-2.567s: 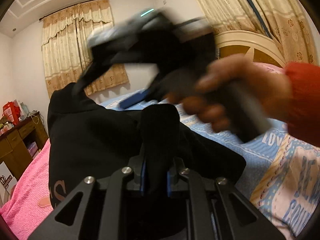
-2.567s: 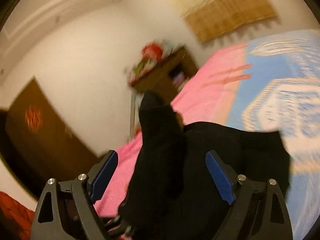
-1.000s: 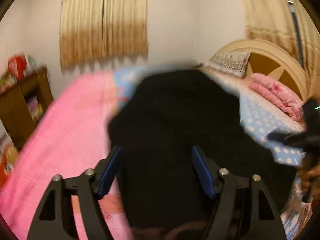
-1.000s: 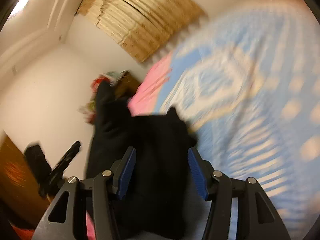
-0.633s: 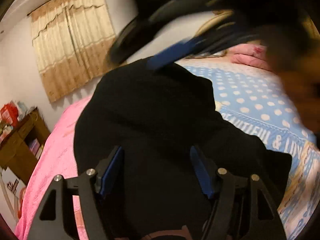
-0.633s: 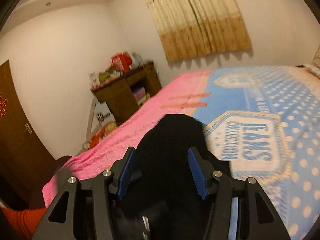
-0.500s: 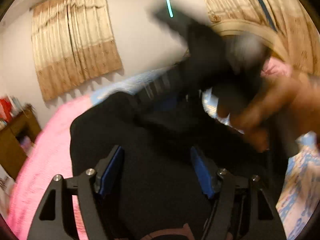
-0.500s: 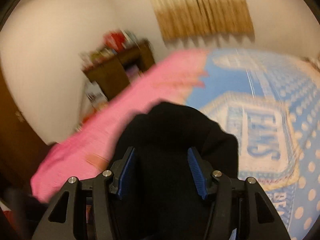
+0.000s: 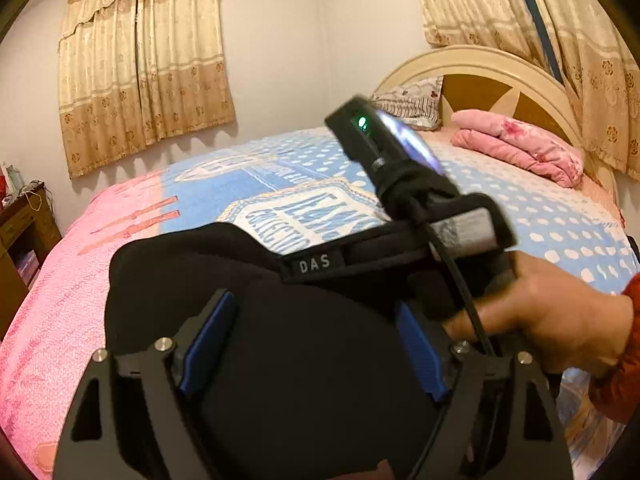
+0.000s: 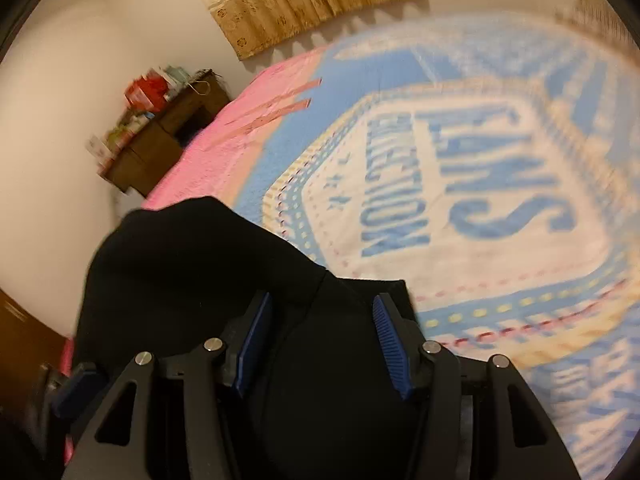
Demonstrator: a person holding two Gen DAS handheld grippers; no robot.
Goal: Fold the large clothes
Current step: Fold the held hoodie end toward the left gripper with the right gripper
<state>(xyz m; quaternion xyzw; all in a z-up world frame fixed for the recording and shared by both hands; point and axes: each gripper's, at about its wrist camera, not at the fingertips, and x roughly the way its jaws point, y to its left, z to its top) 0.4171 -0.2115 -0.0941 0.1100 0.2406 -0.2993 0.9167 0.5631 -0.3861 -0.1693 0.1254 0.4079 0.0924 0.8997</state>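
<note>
Currently a bulky black fabric garment [image 9: 304,364] is bunched on the near part of a bed covered by a blue, white-dotted and pink quilted bedspread [image 9: 256,184]. Black cloth is seen between the blue pads of the left gripper [image 9: 310,344], whose jaws are opening and no longer press on it. More black cloth fills the half-spread right gripper [image 10: 320,340]; whether it is pinched cannot be told. At the right, a hand [image 9: 560,320] in a red sleeve is seen holding that gripper. Folded pink bedding [image 9: 520,148] lies far right, by a cream headboard [image 9: 480,64].
</note>
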